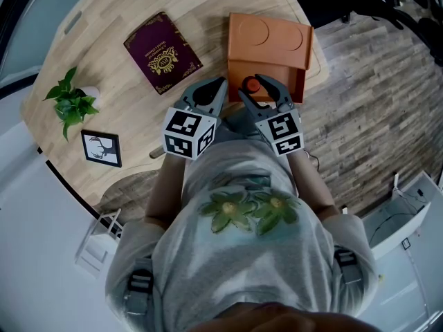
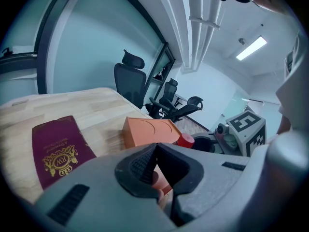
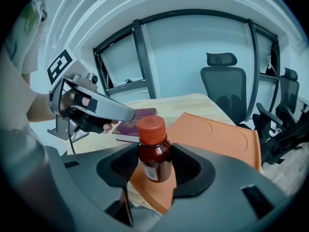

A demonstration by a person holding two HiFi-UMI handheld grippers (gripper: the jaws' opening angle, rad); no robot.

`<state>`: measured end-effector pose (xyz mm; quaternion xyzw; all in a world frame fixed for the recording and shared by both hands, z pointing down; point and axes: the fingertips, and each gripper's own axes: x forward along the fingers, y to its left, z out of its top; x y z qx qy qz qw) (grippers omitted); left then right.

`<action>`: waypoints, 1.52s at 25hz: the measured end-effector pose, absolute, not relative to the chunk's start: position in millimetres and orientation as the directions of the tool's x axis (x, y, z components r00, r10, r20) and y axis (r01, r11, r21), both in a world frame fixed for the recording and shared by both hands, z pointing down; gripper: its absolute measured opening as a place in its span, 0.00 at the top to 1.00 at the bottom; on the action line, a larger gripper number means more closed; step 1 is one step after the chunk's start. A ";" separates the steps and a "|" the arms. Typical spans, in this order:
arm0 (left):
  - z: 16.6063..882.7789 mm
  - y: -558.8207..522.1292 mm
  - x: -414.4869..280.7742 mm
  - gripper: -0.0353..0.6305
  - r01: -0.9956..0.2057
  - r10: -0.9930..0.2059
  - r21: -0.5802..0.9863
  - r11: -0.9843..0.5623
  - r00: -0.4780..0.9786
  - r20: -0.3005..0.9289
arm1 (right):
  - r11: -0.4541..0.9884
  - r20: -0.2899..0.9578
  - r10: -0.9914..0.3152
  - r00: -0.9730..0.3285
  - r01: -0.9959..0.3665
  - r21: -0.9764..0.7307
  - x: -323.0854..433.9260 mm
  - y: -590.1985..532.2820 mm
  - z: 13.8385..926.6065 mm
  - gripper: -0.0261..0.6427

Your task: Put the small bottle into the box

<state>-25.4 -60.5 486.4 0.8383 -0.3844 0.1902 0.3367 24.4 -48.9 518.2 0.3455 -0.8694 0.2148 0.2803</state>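
Right gripper (image 3: 155,172) is clamped on the small brown bottle with an orange-red screw cap (image 3: 154,151). Its jaws sit on the labelled body below the shoulder, and the bottle is upright, off the light wooden table (image 1: 118,81), near the front edge of the flat orange box (image 1: 270,43). Left gripper (image 2: 155,149) has its jaws together on nothing. Judgement: the bottle is probably light, rigid and smooth-walled, so it could slip or pivot; mid-body is the sounder hold, and it may break if dropped.

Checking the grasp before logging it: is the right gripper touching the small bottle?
Touching. The right gripper view shows the right gripper clamped against both sides of the small bottle.
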 end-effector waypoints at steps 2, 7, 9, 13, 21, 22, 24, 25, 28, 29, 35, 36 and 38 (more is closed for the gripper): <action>486.8 -59.9 -25.6 0.94 -0.773 -0.517 0.419 -0.476 0.631 0.578 | 0.669 0.638 -0.480 -0.602 -0.722 -0.178 24.6 -48.3 520.0 0.64; 488.6 -57.6 -28.7 0.94 -0.775 -0.516 0.419 -0.472 0.629 0.582 | 0.670 0.644 -0.474 -0.600 -0.720 -0.177 22.4 -46.1 525.4 0.64; 489.0 -56.6 -29.5 0.94 -0.776 -0.515 0.419 -0.472 0.628 0.584 | 0.670 0.645 -0.472 -0.600 -0.721 -0.180 21.8 -45.3 526.9 0.64; 489.4 -56.3 -30.2 0.94 -0.776 -0.513 0.419 -0.472 0.628 0.585 | 0.667 0.648 -0.470 -0.599 -0.722 -0.184 20.8 -44.9 529.8 0.64; 492.2 -58.1 -32.7 0.94 -0.776 -0.508 0.423 -0.469 0.628 0.589 | 0.665 0.658 -0.464 -0.593 -0.724 -0.183 20.4 -46.2 537.6 0.64; 492.1 -58.5 -32.9 0.94 -0.776 -0.507 0.423 -0.469 0.628 0.590 | 0.665 0.660 -0.463 -0.592 -0.724 -0.183 20.6 -46.4 538.9 0.64; 491.1 -59.5 -32.6 0.94 -0.775 -0.507 0.422 -0.471 0.629 0.589 | 0.665 0.663 -0.461 -0.590 -0.725 -0.183 21.4 -46.8 541.5 0.64; 490.6 -60.1 -32.5 0.94 -0.774 -0.506 0.423 -0.472 0.630 0.588 | 0.664 0.665 -0.460 -0.589 -0.725 -0.183 21.7 -47.1 542.9 0.64; 491.1 -62.1 -33.4 0.94 -0.773 -0.504 0.422 -0.473 0.631 0.590 | 0.665 0.670 -0.453 -0.588 -0.724 -0.185 21.6 -47.5 546.8 0.64; 491.6 -62.9 -33.8 0.94 -0.773 -0.503 0.422 -0.473 0.630 0.591 | 0.666 0.672 -0.449 -0.588 -0.723 -0.187 21.4 -47.6 548.1 0.64; 494.4 -65.6 -34.8 0.94 -0.772 -0.497 0.427 -0.471 0.632 0.595 | 0.676 0.685 -0.424 -0.592 -0.711 -0.197 17.8 -48.3 555.3 0.64; 495.2 -66.1 -35.1 0.94 -0.772 -0.496 0.427 -0.470 0.631 0.596 | 0.677 0.687 -0.420 -0.593 -0.709 -0.198 17.2 -48.6 556.3 0.64; 496.4 -66.9 -35.8 0.94 -0.773 -0.494 0.428 -0.469 0.631 0.598 | 0.679 0.690 -0.414 -0.593 -0.707 -0.200 16.6 -48.9 558.2 0.64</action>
